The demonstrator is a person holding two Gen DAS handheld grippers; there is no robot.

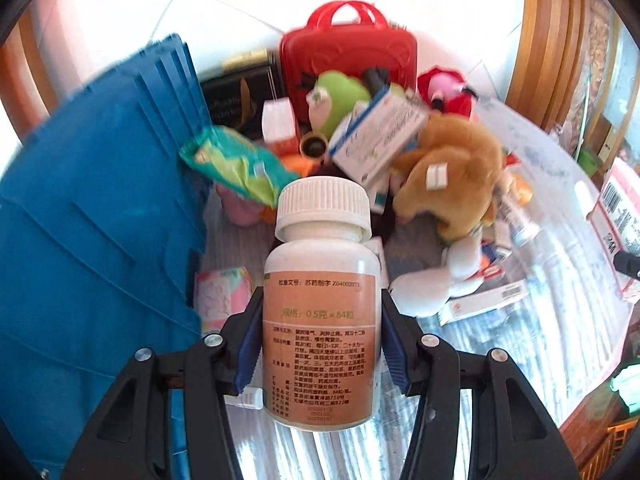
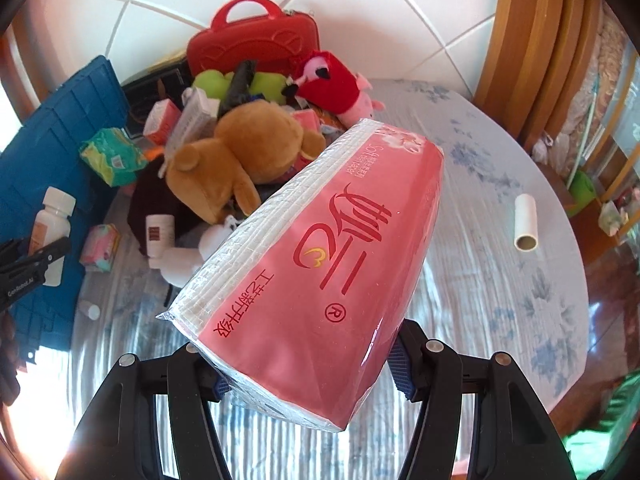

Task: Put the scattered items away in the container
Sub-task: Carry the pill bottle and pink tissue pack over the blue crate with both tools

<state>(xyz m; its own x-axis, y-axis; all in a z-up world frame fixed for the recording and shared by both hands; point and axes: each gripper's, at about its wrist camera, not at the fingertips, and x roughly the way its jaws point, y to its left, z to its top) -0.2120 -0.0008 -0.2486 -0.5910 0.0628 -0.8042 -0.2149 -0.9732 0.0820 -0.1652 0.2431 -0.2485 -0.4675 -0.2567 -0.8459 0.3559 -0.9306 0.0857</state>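
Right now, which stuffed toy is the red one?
The red plush beside the red case; the bear is brown, and another toy is green.

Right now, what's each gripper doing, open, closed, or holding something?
Left gripper: shut on the white pill bottle, pads pressing its labelled sides.
Right gripper: shut on the pink tissue pack, gripped at its near end.
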